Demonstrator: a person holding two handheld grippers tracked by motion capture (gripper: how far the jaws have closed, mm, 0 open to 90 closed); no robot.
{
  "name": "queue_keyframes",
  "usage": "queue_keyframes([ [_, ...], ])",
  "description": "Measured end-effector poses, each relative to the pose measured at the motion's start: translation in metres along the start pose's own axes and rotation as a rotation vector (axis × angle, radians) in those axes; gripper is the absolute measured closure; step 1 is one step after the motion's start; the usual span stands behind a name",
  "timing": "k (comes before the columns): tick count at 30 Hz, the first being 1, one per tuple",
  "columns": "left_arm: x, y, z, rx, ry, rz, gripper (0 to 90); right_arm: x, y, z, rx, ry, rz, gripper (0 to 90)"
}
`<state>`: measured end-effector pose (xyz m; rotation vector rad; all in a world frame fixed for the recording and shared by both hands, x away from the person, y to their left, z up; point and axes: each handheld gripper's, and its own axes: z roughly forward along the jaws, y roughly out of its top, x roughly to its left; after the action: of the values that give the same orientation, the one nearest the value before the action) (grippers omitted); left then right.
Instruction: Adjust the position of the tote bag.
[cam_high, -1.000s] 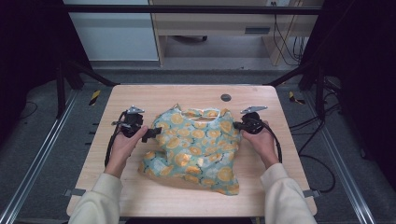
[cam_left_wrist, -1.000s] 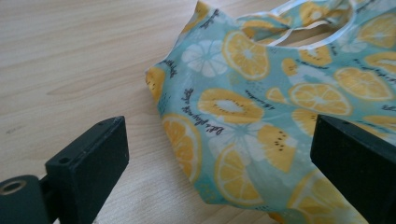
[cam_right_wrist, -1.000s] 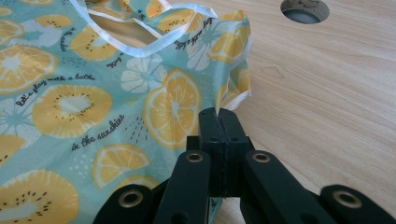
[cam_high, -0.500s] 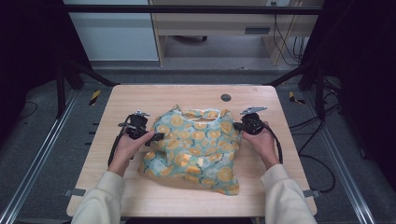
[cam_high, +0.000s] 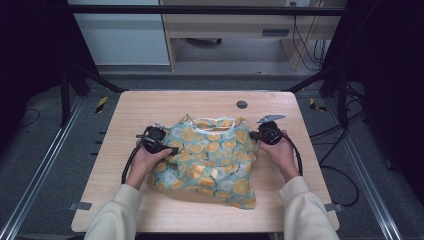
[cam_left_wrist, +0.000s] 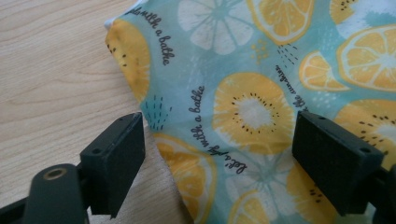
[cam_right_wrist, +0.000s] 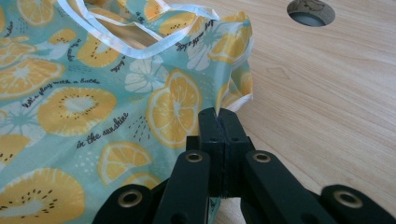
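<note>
Teal and orange, citrus-printed: found the shirt (cam_high: 212, 160) rumpled at mid-table (cam_high: 150, 105), collar (cam_right_wrist: 140, 49) toward the far edge, hem toward the person. Read script lettering among the fruit slices in both gripper views.

Spotted the left gripper (cam_high: 172, 150) at the shirt's left edge in the high view, gripped in the left hand (cam_high: 150, 160) and aimed across at the cloth. Checked it in the left gripper view (cam_left_wrist: 219, 126): wide apart, though just been closing a little. Saw one pad (cam_left_wrist: 119, 161) over bare wood just beside the cloth's edge, the other (cam_left_wrist: 329, 163) over the print. Noted a raised fold of the shirt between the two, pressed by neither. Nothing held there yet.

Spotted the right gripper (cam_high: 253, 135) at the shirt's right shoulder, in the right hand (cam_high: 280, 155). Checked it in the right gripper view (cam_right_wrist: 218, 116): clamped tight, pad against pad, with a pinch of the shirt's edge caught between, near the white-trimmed collar. Saw the cloth pulled up into a small peak at that pinch.

Noted a round hole (cam_high: 241, 104) in the wood beyond the collar, well apart from both grippers. Noted cream sleeves (cam_high: 120, 215) at the near edge, and a black cable (cam_high: 129, 162) looping from the left gripper.
</note>
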<state>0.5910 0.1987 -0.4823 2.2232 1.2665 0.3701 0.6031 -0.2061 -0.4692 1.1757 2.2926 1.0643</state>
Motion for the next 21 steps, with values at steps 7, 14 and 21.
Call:
queue_keyframes([
  [7,-0.0011,-0.0004,0.0012,0.012,0.003,0.002,25.7,0.0011,0.0004,0.0004,-0.002,0.001,-0.004,90.0],
  [14,-0.0018,-0.0005,0.0026,0.018,0.020,0.005,28.1,0.0013,0.0009,-0.0004,-0.004,0.004,-0.005,90.0],
  [21,-0.0055,-0.0002,0.0021,0.020,0.041,0.031,33.5,0.0015,0.0010,-0.0004,-0.005,0.005,-0.010,90.0],
])
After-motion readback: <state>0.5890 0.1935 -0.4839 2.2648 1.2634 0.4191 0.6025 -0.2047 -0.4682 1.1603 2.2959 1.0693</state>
